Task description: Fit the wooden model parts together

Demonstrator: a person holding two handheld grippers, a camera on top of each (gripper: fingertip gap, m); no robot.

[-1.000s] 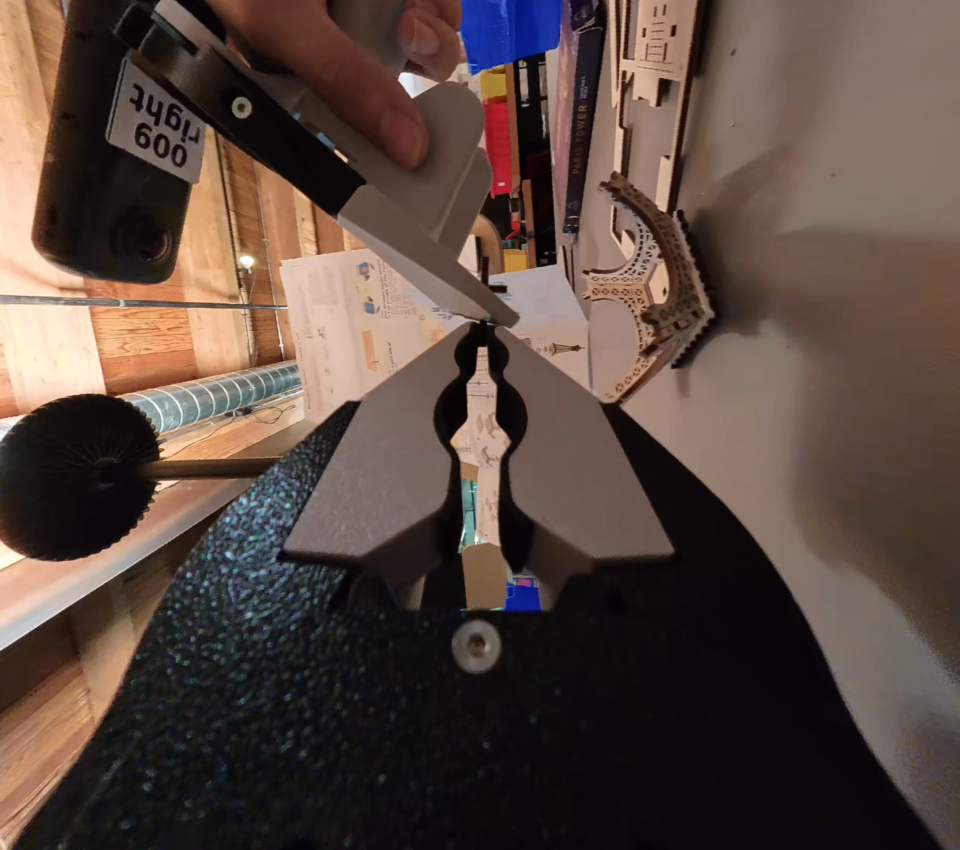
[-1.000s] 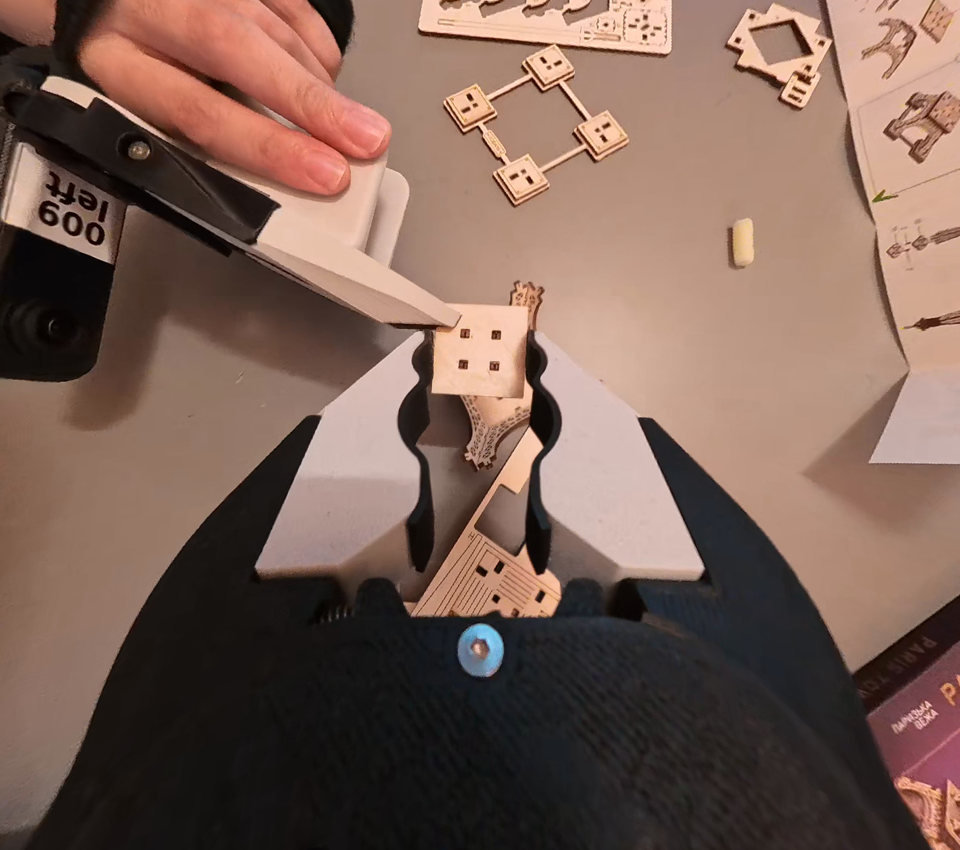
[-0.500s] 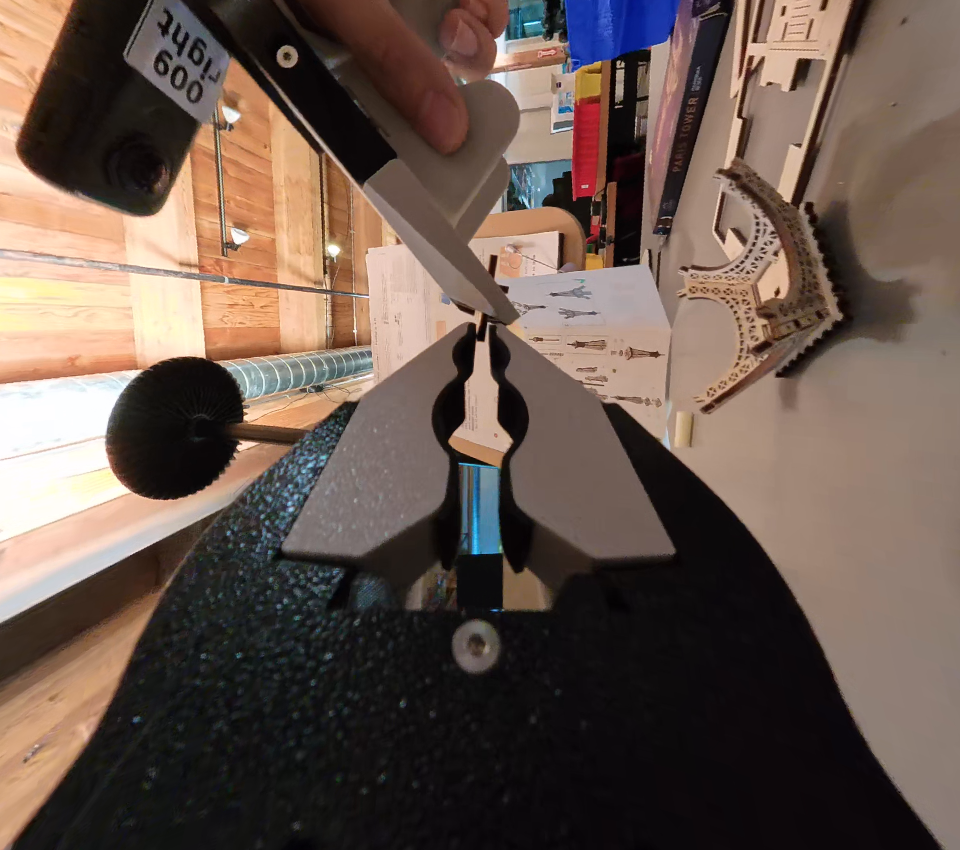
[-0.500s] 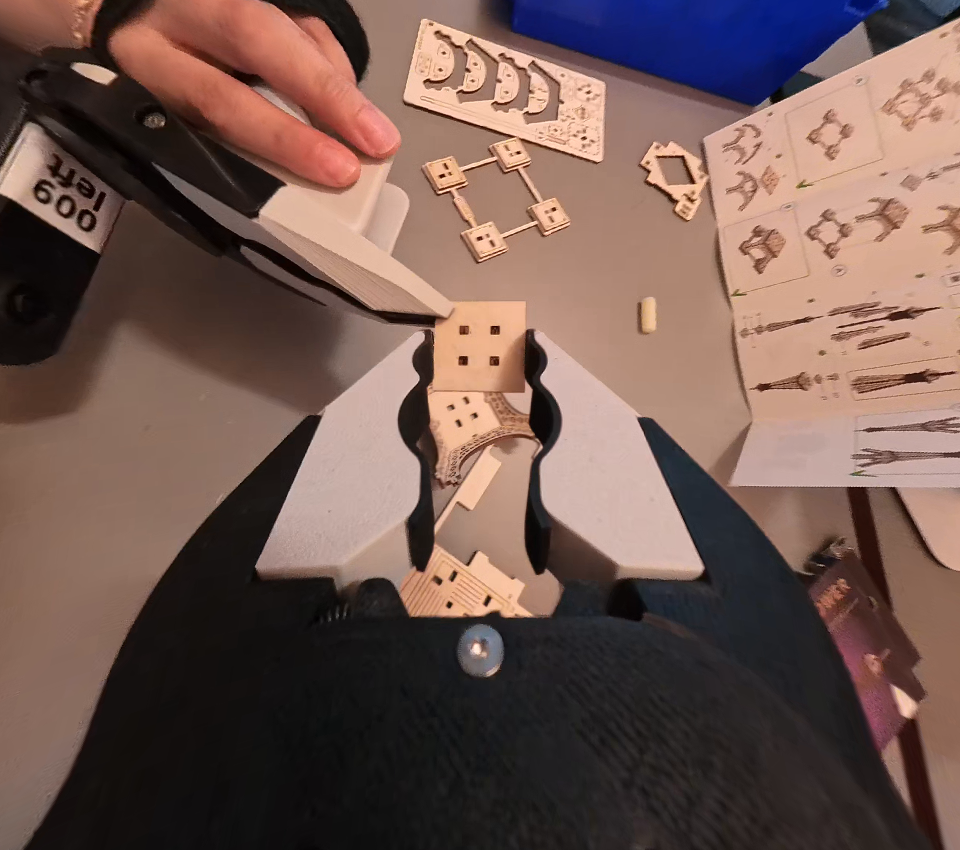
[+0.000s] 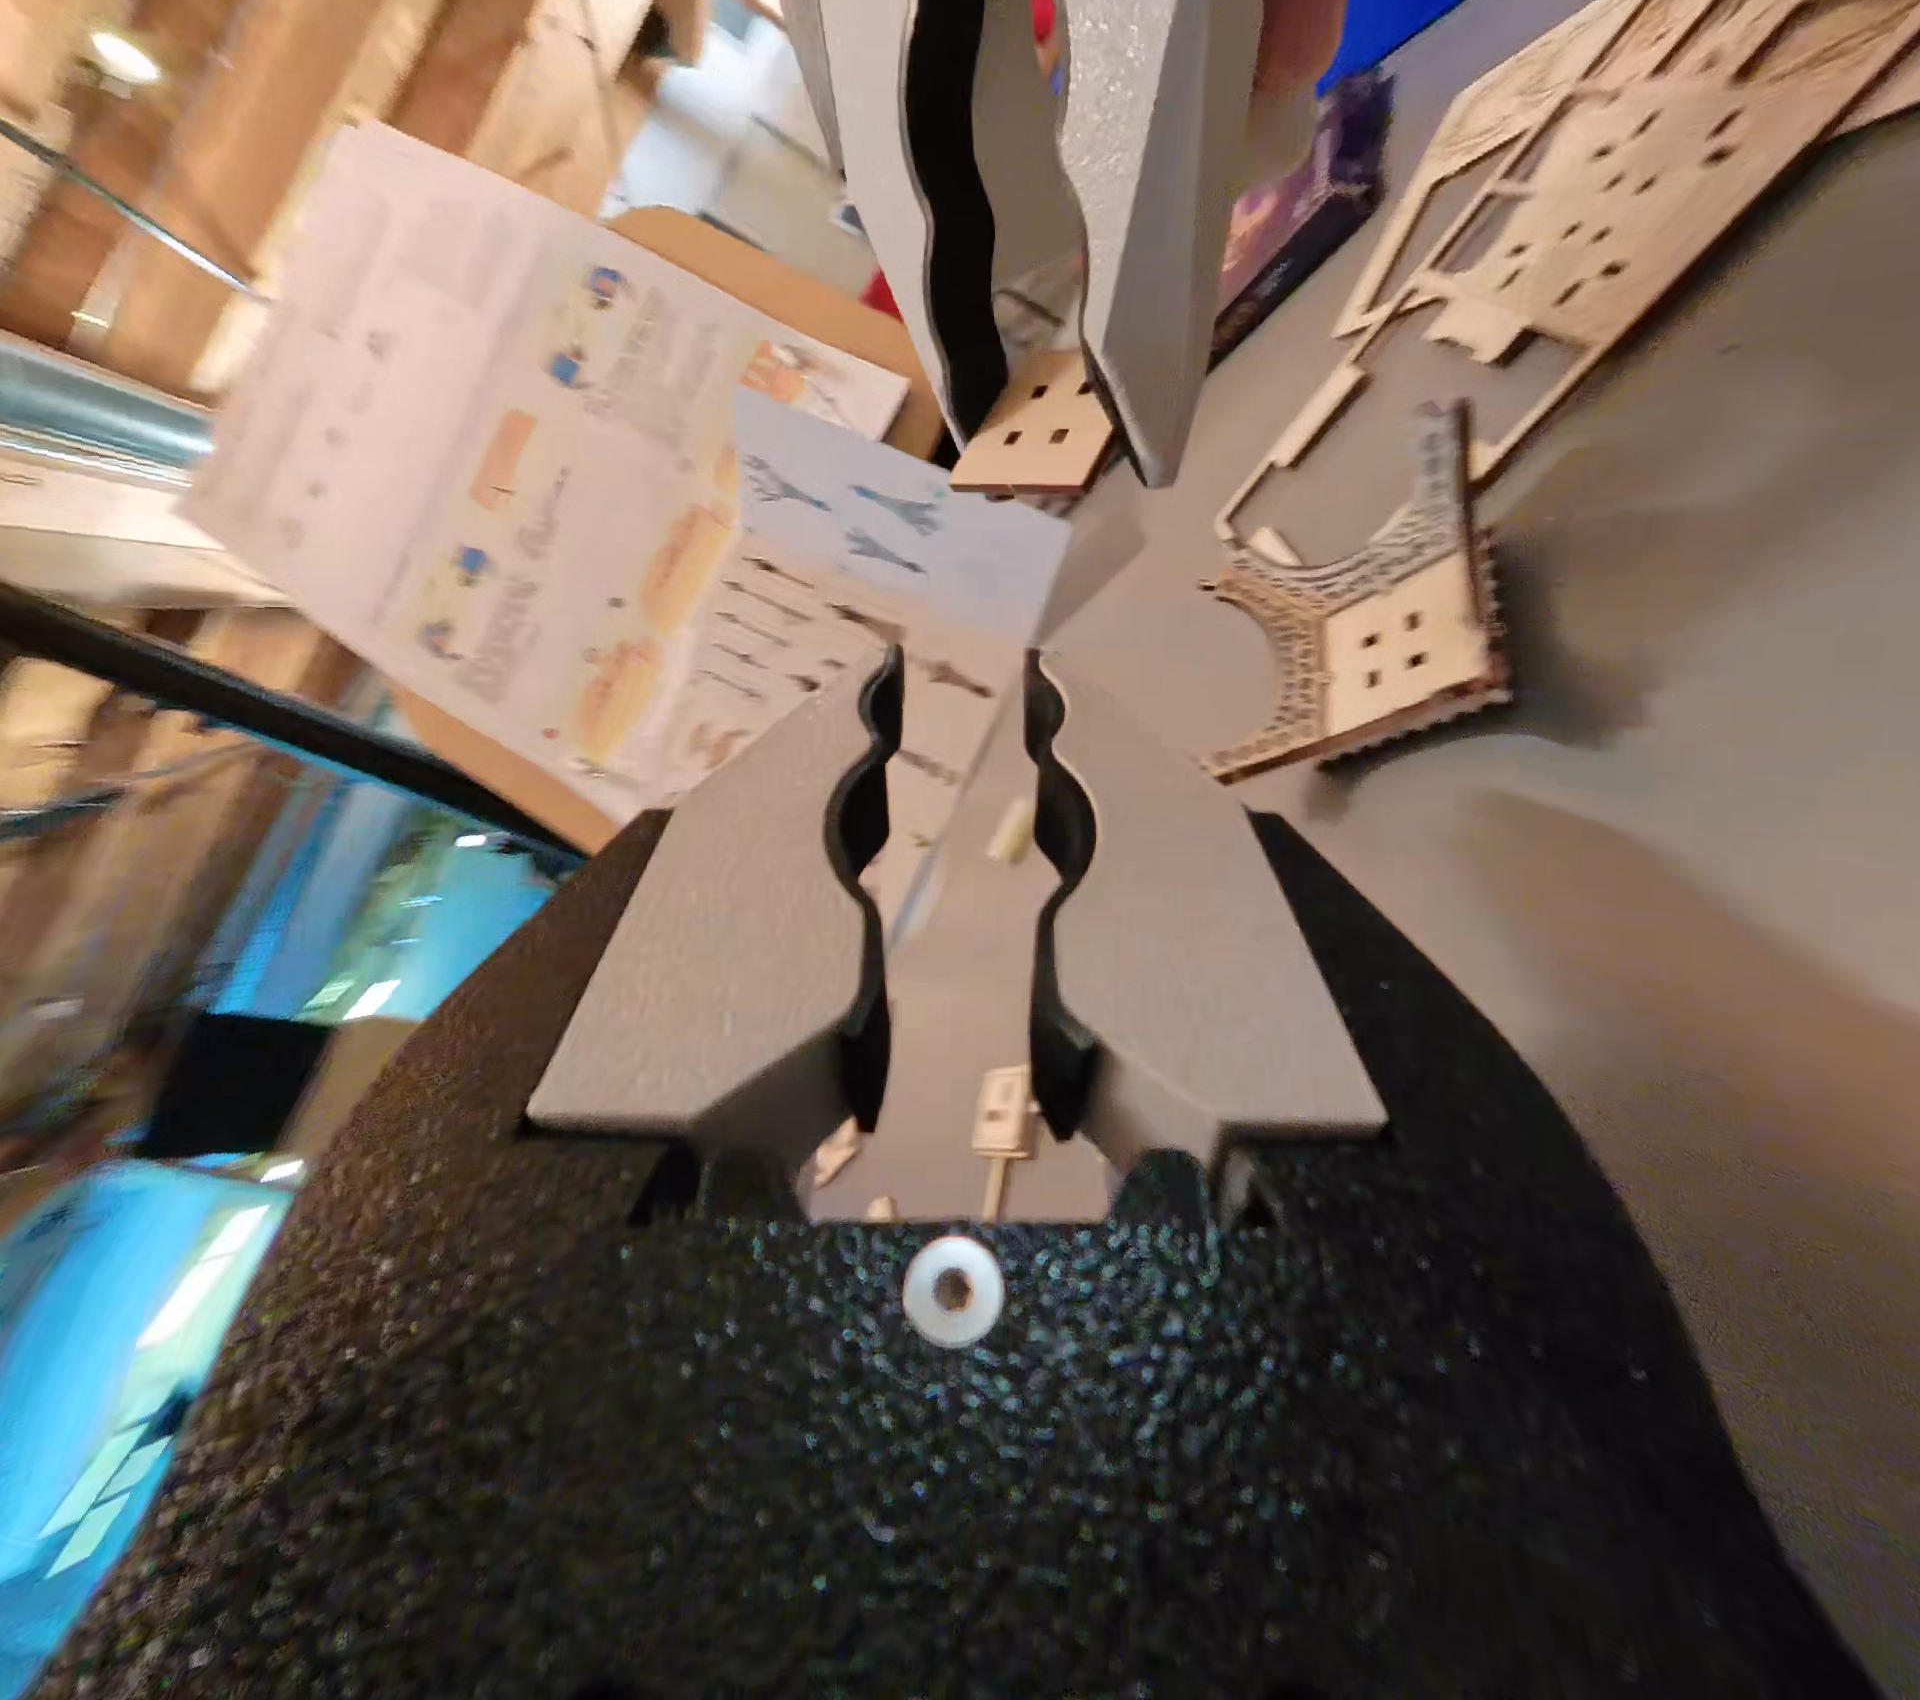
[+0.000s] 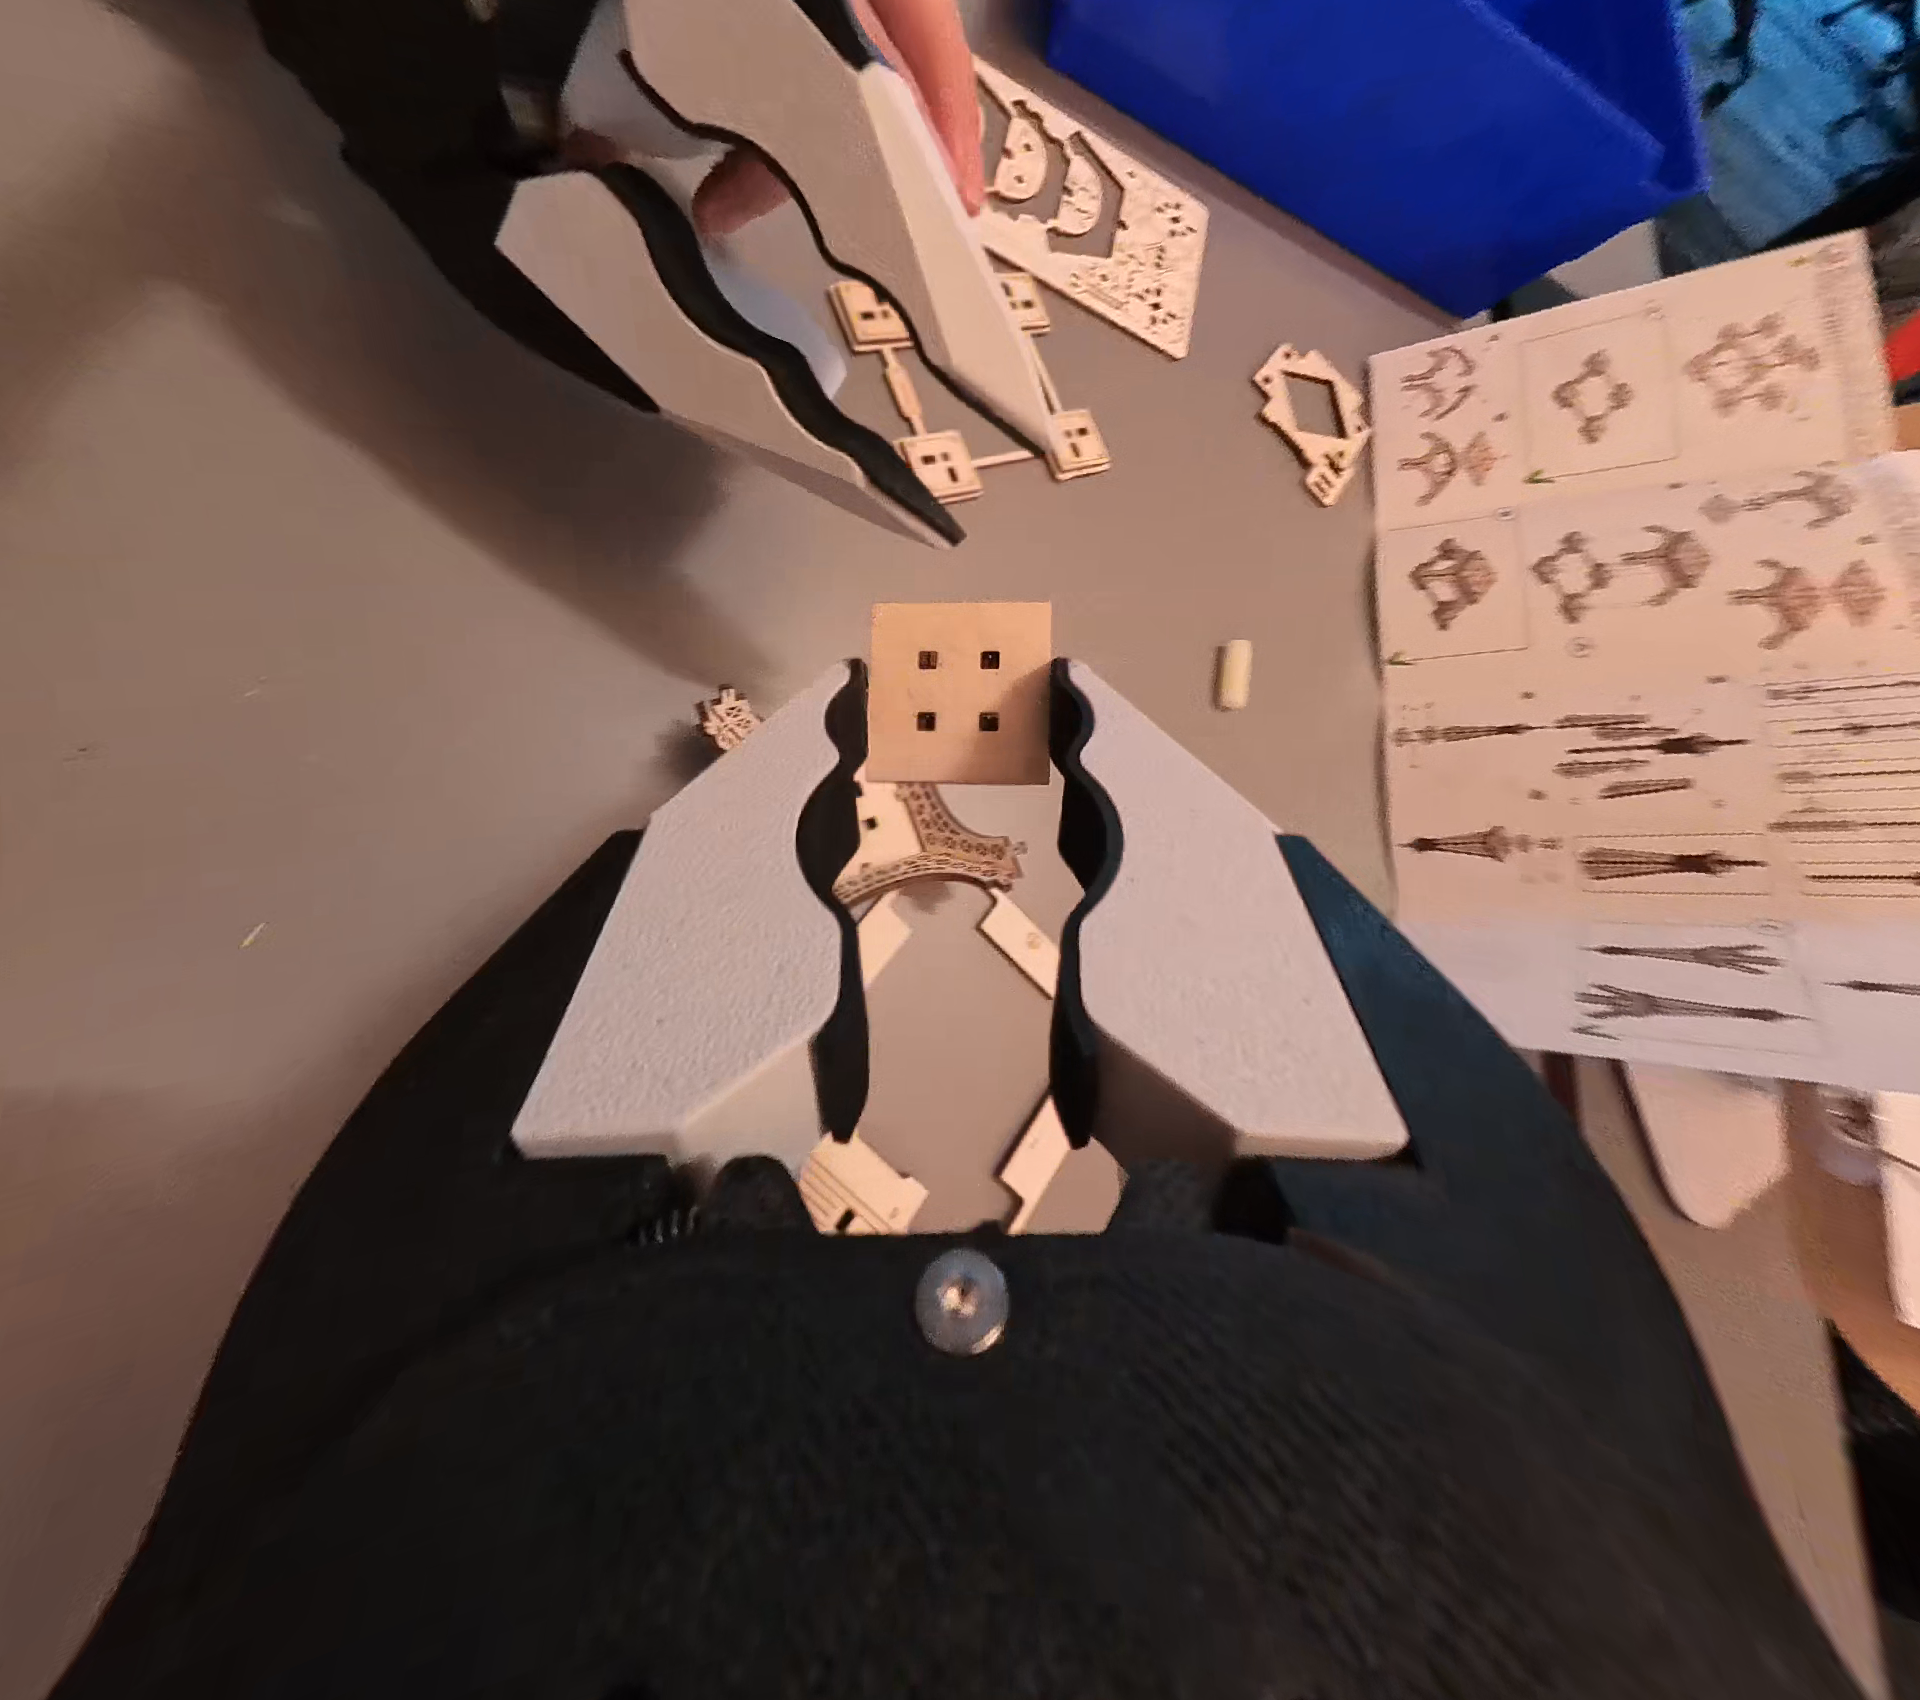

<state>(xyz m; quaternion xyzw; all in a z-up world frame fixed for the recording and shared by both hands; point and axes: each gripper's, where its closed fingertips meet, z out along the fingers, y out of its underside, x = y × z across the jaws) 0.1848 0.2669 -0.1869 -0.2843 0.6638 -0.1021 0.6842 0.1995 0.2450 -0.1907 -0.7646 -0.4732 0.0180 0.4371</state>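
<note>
My right gripper is shut on a square wooden plate with four small holes and holds it above the grey table. The left wrist view shows the same plate between the right gripper's fingers. My left gripper is open and empty, a short way from the plate. It also shows in the right wrist view, up and left of the plate. The assembled lattice arch base lies on the table; it sits under my right gripper.
A blue bin stands at the back. Instruction sheets lie to the right. A punched wood sheet, a four-pad square frame, a small diamond frame and a white peg lie on the table. Larger wood sheets lie beyond the base.
My left gripper was shut with its tips at the plate's corner; it has opened and drawn back from it. My right gripper keeps its hold on the plate.
</note>
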